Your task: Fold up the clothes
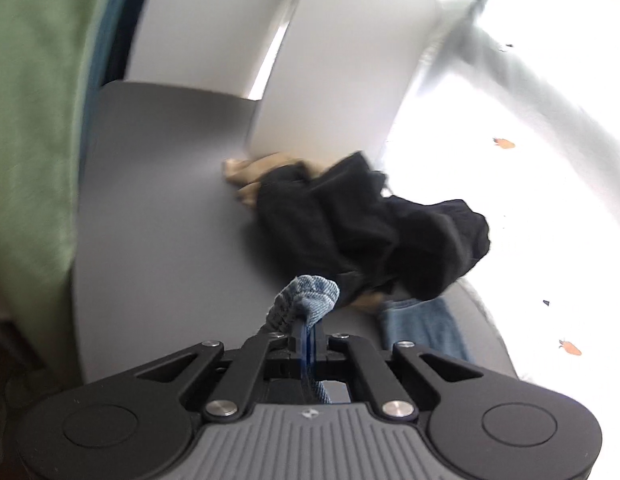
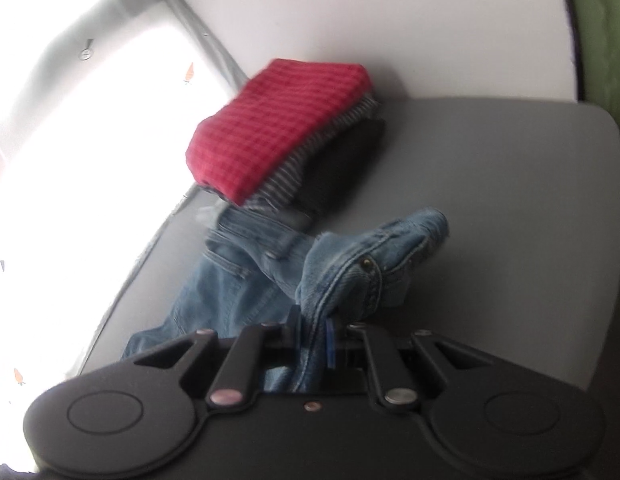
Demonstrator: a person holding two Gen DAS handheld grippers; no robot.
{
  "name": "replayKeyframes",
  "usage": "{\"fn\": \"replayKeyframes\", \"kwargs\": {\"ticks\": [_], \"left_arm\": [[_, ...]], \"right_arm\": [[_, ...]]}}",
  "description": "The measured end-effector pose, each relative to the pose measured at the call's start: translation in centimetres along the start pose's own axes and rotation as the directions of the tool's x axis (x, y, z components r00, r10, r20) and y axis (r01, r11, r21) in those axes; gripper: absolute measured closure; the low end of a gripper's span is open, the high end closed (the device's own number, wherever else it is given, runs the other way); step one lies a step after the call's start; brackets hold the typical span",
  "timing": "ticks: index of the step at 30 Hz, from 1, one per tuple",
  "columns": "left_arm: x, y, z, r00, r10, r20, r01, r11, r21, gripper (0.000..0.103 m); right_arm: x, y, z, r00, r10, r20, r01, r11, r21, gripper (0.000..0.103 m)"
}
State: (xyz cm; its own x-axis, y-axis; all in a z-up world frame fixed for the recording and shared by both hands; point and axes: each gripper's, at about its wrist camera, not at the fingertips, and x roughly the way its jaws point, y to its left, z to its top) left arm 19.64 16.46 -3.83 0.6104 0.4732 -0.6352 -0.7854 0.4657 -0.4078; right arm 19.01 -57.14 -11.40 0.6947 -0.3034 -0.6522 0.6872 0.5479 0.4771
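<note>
I hold a pair of blue jeans with both grippers over a grey table. My left gripper is shut on a bunched edge of the jeans; more denim lies on the table to its right. My right gripper is shut on the jeans' waistband, and the rest of the jeans trails left across the table. Both views are blurred by motion.
A crumpled black garment lies over a tan one ahead of my left gripper. A folded stack topped by a red checked cloth sits at the table's back by the white wall. Green fabric hangs at left.
</note>
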Motion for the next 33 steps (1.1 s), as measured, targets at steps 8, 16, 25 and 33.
{"fn": "replayKeyframes", "kwargs": {"ticks": [8, 16, 25, 33], "left_arm": [[3.9, -7.8, 1.5, 0.996, -0.083, 0.036, 0.08, 0.994, 0.078, 0.102], [12.4, -17.0, 2.2, 0.995, -0.096, 0.041, 0.087, 0.98, 0.179, 0.102], [31.0, -31.7, -4.1, 0.999, -0.001, -0.05, 0.028, 0.839, 0.544, 0.095], [30.1, -30.6, -9.3, 0.996, -0.059, -0.063, 0.086, 0.675, 0.733, 0.038]], "right_arm": [[3.7, 6.6, 2.4, 0.999, 0.006, 0.054, 0.0, 0.992, -0.122, 0.092], [9.9, 13.9, 3.7, 0.997, -0.02, 0.069, 0.035, 0.976, -0.214, 0.092], [22.9, 23.0, 3.5, 0.972, -0.2, 0.12, 0.229, 0.916, -0.33, 0.086], [23.7, 30.5, -3.0, 0.958, -0.17, 0.231, 0.281, 0.718, -0.637, 0.038]]}}
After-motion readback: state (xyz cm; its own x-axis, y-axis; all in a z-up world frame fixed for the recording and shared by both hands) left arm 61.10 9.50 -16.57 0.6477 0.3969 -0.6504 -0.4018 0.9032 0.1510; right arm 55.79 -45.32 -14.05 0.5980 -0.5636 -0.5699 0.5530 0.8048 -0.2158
